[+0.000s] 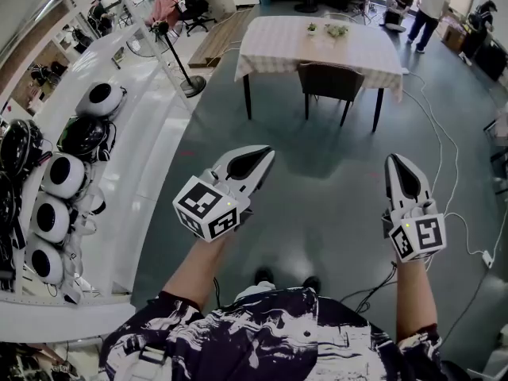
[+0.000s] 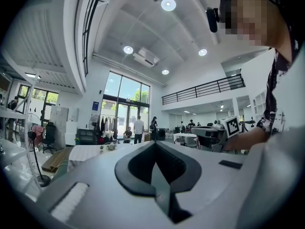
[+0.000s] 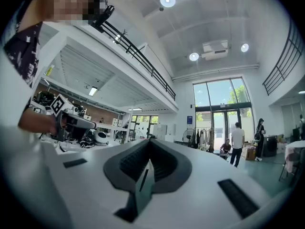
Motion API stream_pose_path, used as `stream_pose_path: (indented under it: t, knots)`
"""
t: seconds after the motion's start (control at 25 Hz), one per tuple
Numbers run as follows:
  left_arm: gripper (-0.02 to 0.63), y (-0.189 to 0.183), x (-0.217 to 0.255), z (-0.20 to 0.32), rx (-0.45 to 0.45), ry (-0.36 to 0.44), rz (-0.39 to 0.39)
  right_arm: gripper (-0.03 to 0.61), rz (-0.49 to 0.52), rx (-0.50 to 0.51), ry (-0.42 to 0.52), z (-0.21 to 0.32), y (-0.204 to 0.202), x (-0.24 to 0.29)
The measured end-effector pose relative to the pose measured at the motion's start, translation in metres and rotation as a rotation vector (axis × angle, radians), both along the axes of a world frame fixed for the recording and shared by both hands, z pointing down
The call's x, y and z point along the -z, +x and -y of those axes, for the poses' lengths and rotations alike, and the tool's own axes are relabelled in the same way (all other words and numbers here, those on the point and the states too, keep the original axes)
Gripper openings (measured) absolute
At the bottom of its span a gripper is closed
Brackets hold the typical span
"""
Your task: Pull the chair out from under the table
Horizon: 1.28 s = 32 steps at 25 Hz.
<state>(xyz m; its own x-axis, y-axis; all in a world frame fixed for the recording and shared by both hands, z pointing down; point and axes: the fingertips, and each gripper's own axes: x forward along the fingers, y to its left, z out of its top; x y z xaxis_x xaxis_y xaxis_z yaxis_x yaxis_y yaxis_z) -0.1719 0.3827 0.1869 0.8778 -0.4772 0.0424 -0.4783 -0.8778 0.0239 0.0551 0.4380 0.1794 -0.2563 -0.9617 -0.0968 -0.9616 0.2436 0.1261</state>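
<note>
A dark brown chair is tucked under the near side of a table with a pale checked cloth, far ahead of me across the grey floor. Both grippers hang level at waist height, well short of the chair and touching nothing. My left gripper has its jaws together and empty; in its own view the tips meet, with the table low at the left. My right gripper is shut and empty too, its tips closed. The right gripper view does not show the chair.
White shelving with round white helmets runs along the left. A standing fan's base sits near the table's left corner. Cables trail over the floor at the right. People stand beyond the table.
</note>
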Motion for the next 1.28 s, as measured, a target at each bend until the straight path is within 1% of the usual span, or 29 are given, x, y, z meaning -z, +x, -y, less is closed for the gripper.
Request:
stream_pose_path:
  t: [0.08, 0.12, 0.16, 0.24, 0.32, 0.48, 0.68, 0.84, 1.0, 1.12, 1.28]
  knots:
    - [0.005, -0.001, -0.001, -0.001, -0.002, -0.002, -0.001, 0.014, -0.003, -0.015, 0.046, 0.0, 0.002, 0.006]
    - [0.005, -0.001, -0.001, -0.001, -0.003, -0.003, -0.003, 0.242, -0.001, -0.029, 0.083, 0.001, 0.004, 0.011]
    - [0.006, -0.002, -0.001, -0.001, -0.003, -0.003, -0.004, 0.359, 0.005, -0.049, 0.121, 0.001, 0.009, 0.016]
    - [0.005, -0.002, 0.0, -0.001, -0.003, -0.002, -0.007, 0.421, 0.02, -0.084, 0.167, 0.001, 0.017, 0.022]
    - [0.005, -0.003, 0.0, 0.0, -0.001, -0.002, -0.009, 0.434, 0.018, -0.095, 0.172, 0.002, 0.02, 0.022]
    - [0.005, -0.006, -0.001, 0.003, 0.008, -0.003, -0.012, 0.434, 0.004, -0.091, 0.165, 0.003, 0.02, 0.019]
    - [0.005, -0.023, -0.007, 0.016, 0.015, -0.012, -0.011, 0.434, -0.004, -0.085, 0.135, 0.016, 0.009, 0.011]
    - [0.005, -0.04, -0.019, 0.036, -0.008, -0.032, 0.001, 0.433, 0.0, -0.108, 0.114, 0.034, -0.004, 0.002]
    - [0.005, -0.055, -0.03, 0.062, -0.051, -0.04, 0.011, 0.433, -0.017, -0.131, 0.099, 0.049, -0.024, -0.008]
    - [0.005, -0.053, -0.036, 0.085, -0.071, -0.048, 0.011, 0.433, -0.025, -0.139, 0.076, 0.063, -0.032, -0.019]
    - [0.005, -0.037, -0.038, 0.107, -0.096, -0.06, 0.013, 0.433, -0.028, -0.145, 0.041, 0.081, -0.023, -0.028]
